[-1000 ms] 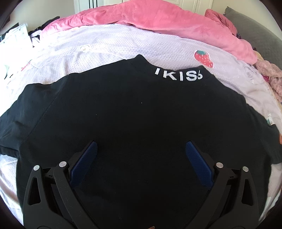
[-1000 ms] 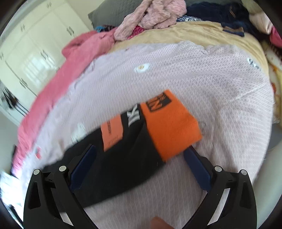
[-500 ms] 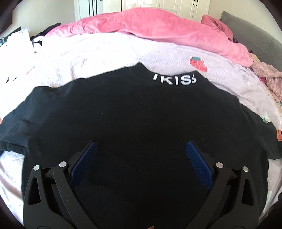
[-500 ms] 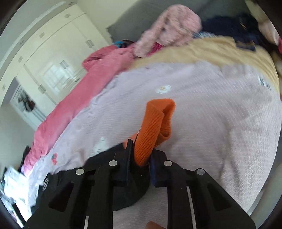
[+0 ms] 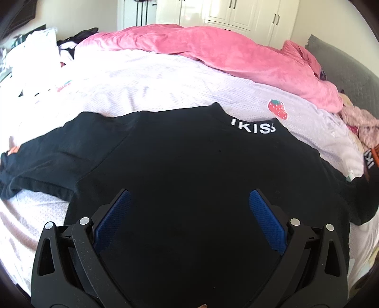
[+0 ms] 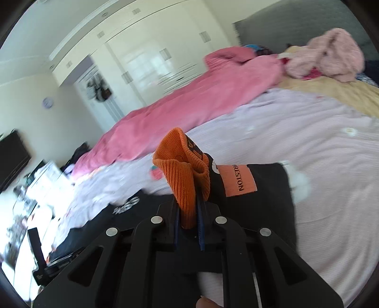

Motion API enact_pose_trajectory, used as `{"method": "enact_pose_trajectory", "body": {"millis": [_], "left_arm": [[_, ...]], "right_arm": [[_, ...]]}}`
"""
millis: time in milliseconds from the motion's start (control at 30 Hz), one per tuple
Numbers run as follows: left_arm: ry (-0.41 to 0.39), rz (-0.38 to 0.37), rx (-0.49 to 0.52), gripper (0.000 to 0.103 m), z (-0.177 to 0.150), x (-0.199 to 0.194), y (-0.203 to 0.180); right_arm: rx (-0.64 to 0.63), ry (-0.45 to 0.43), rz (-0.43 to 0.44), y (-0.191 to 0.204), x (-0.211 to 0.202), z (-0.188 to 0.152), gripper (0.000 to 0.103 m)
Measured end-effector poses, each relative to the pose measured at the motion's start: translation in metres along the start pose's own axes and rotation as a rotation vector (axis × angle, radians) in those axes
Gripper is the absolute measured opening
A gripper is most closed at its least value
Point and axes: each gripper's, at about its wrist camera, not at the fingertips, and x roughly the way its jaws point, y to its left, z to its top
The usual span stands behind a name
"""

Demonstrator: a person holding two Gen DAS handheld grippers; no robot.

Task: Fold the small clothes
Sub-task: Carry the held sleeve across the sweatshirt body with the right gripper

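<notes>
In the left wrist view, a black sweater (image 5: 189, 170) lies spread flat on the bed (image 5: 142, 90), filling the middle of the picture. One sleeve (image 5: 47, 151) runs out toward nine o'clock, its end showing a touch of orange at the far left edge. The collar sits near one o'clock and carries white letters (image 5: 253, 126). Just beyond it, at about two o'clock, a strawberry patch (image 5: 277, 109) decorates the pale lilac bedcover. A pink blanket (image 5: 225, 49) is heaped along the far side of the bed from eleven to two o'clock, with white wardrobe doors (image 5: 236, 11) behind it at twelve. The left tool (image 5: 189, 213) hangs over the body of the sweater with its blue pads spread wide and nothing between them.

In the right wrist view, a dark screen (image 6: 11, 158) stands at nine o'clock. The right tool (image 6: 188, 213), low in the middle, is clamped on the orange ribbed cuff (image 6: 182, 175) of the other sleeve, which stands up above the pads and is raised off the bed. Just right of the cuff, black sleeve cloth carries an orange label (image 6: 236, 180). A fluffy pink garment (image 6: 331, 54) lies at one o'clock, on a tan blanket (image 6: 343, 92).
</notes>
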Motion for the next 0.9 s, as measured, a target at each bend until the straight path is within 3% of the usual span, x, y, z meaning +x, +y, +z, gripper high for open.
{"method": "enact_pose_trajectory", "body": {"millis": [233, 467, 600, 733, 900], "left_arm": [[0.007, -0.041, -0.078, 0.094, 0.000, -0.003, 0.024], [0.004, -0.088, -0.148, 0.094, 0.000, -0.006, 0.045], [0.009, -0.115, -0.149, 0.094, -0.003, -0.006, 0.043], [0.019, -0.136, -0.131, 0.094, -0.005, -0.003, 0.030], [0.035, -0.246, -0.077, 0.094, -0.007, -0.003, -0.002]], "right_arm": [[-0.083, 0.067, 0.099, 0.068, 0.026, -0.018, 0.011], [-0.165, 0.142, 0.130, 0.123, 0.060, -0.050, 0.016], [-0.159, 0.178, 0.169, 0.126, 0.061, -0.060, 0.031], [-0.132, 0.169, 0.178, 0.111, 0.048, -0.057, 0.032], [-0.126, 0.163, 0.082, 0.082, 0.034, -0.052, 0.035]]}}
